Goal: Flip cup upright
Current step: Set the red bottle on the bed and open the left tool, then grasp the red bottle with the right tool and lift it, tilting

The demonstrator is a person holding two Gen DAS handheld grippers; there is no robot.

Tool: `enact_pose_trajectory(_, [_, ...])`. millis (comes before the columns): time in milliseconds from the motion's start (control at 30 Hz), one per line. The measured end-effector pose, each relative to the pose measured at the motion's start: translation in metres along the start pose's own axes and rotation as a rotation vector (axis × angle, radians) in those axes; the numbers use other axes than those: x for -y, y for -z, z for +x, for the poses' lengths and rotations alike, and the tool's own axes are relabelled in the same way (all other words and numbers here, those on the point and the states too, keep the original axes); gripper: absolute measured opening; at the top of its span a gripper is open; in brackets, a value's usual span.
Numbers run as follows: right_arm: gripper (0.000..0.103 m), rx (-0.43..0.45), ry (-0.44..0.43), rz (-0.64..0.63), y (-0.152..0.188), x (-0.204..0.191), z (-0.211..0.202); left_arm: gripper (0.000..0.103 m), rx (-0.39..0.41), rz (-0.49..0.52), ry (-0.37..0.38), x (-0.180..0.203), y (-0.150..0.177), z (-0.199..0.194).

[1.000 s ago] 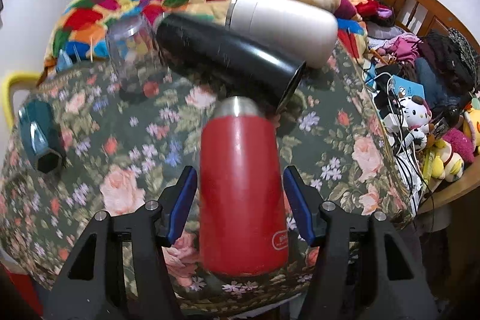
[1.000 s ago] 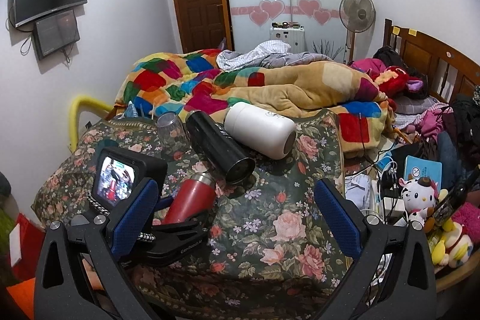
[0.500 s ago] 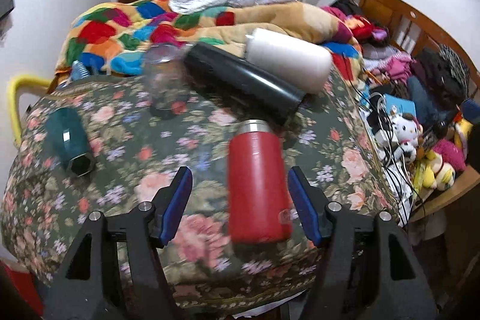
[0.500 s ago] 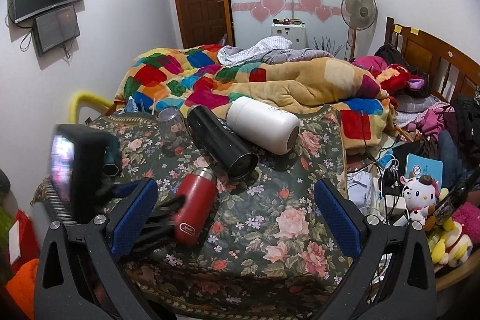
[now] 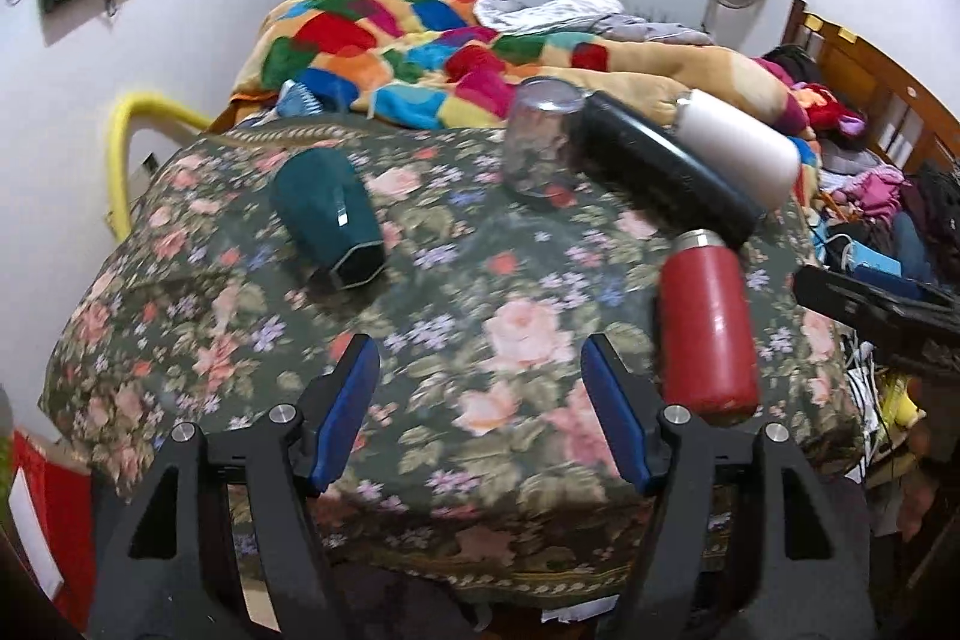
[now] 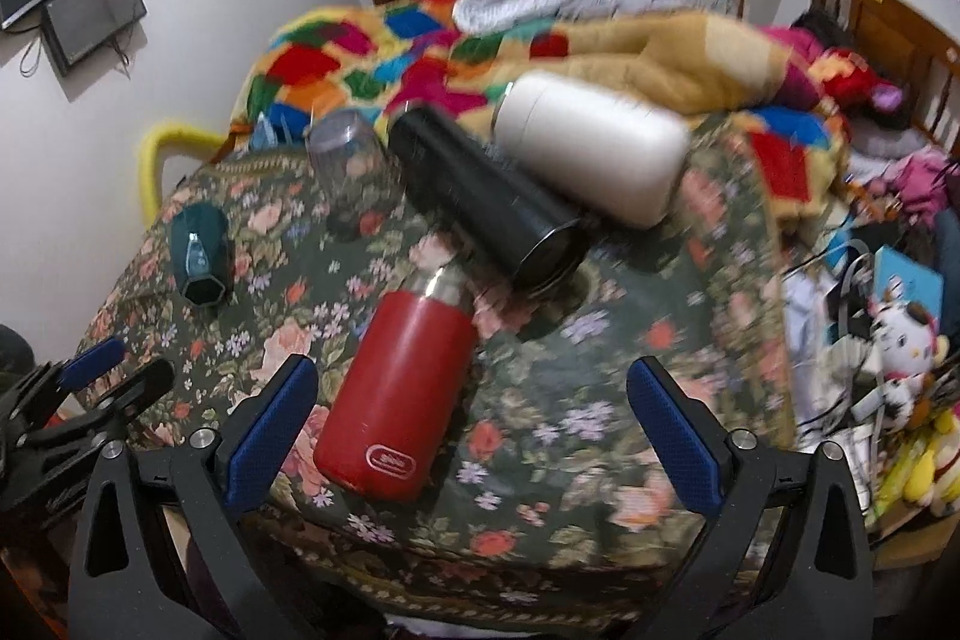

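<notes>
A red flask [image 5: 707, 322] [image 6: 399, 388] lies on its side on the floral cloth, near the front edge. A black flask [image 5: 663, 169] [image 6: 486, 205] and a white flask [image 5: 738, 148] [image 6: 591, 148] lie on their sides behind it. A clear glass [image 5: 540, 142] [image 6: 348, 154] stands upside down. A teal cup [image 5: 327, 214] [image 6: 198, 253] lies on its side at the left. My left gripper [image 5: 480, 415] is open and empty, left of the red flask. My right gripper [image 6: 474, 427] is open, with the red flask's base just inside its left finger [image 6: 270, 427].
The floral-covered table [image 5: 510, 340] drops off at the front and right. A colourful quilt [image 5: 420, 46] lies on the bed behind. Toys and cables [image 6: 894, 334] crowd the right side. A yellow rail [image 5: 129, 130] stands at the left.
My left gripper has pulled back and swung left off the red flask, which stays lying down. My right gripper has moved forward and down toward the red flask.
</notes>
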State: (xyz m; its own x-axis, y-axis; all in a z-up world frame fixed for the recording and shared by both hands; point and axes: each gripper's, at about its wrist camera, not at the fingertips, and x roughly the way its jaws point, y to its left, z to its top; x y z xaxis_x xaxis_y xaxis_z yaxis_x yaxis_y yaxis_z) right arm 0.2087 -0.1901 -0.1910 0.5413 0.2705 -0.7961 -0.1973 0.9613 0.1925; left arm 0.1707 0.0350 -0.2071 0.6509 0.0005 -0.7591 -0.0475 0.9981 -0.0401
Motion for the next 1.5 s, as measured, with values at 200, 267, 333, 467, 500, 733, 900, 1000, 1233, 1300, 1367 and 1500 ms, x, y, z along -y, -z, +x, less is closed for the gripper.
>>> enact_pose_trajectory(200, [0.085, -0.121, -0.018, 0.040, -0.005, -0.003, 0.043, 0.069, -0.016, -0.036, -0.008, -0.013, 0.014, 0.003])
enact_pose_trajectory(267, [0.082, -0.145, -0.016, 0.042, -0.005, -0.006, 0.051, 0.069, -0.021, -0.045, -0.005, -0.015, 0.017, 0.004])
enact_pose_trajectory(333, [0.082, -0.160, -0.020, 0.039, -0.005, -0.009, 0.057, 0.069, -0.026, -0.049, 0.001, -0.016, 0.019, 0.005])
enact_pose_trajectory(467, [0.079, -0.197, -0.019, 0.019, -0.004, -0.015, 0.069, 0.069, -0.026, -0.050, 0.002, -0.016, 0.020, 0.005])
enact_pose_trajectory(500, [0.076, -0.213, -0.026, 0.017, -0.002, -0.017, 0.073, 0.069, -0.026, -0.049, 0.002, -0.016, 0.020, 0.005])
enact_pose_trajectory(733, [0.064, -0.223, -0.042, -0.002, -0.006, -0.024, 0.075, 0.069, -0.024, -0.052, -0.003, -0.017, 0.022, 0.005])
enact_pose_trajectory(900, [0.061, -0.155, -0.038, -0.059, -0.009, -0.033, 0.054, 0.069, -0.021, -0.056, -0.009, -0.019, 0.021, 0.003])
enact_pose_trajectory(1000, [0.060, -0.095, -0.029, -0.106, -0.014, -0.042, 0.037, 0.069, -0.015, -0.061, -0.012, -0.021, 0.019, 0.003])
enact_pose_trajectory(1233, [0.059, 0.020, 0.025, -0.207, -0.026, -0.064, 0.016, 0.069, -0.001, -0.058, -0.008, -0.018, 0.016, 0.000])
enact_pose_trajectory(1300, [0.059, 0.043, 0.040, -0.230, -0.028, -0.069, 0.014, 0.069, 0.002, -0.056, -0.009, -0.018, 0.015, -0.001])
enact_pose_trajectory(1367, [0.059, 0.060, 0.046, -0.247, -0.030, -0.073, 0.013, 0.069, 0.005, -0.058, -0.008, -0.018, 0.014, -0.001])
enact_pose_trajectory(1500, [0.059, 0.052, 0.041, -0.252, -0.029, -0.075, 0.017, 0.069, 0.009, -0.063, -0.009, -0.020, 0.013, -0.002])
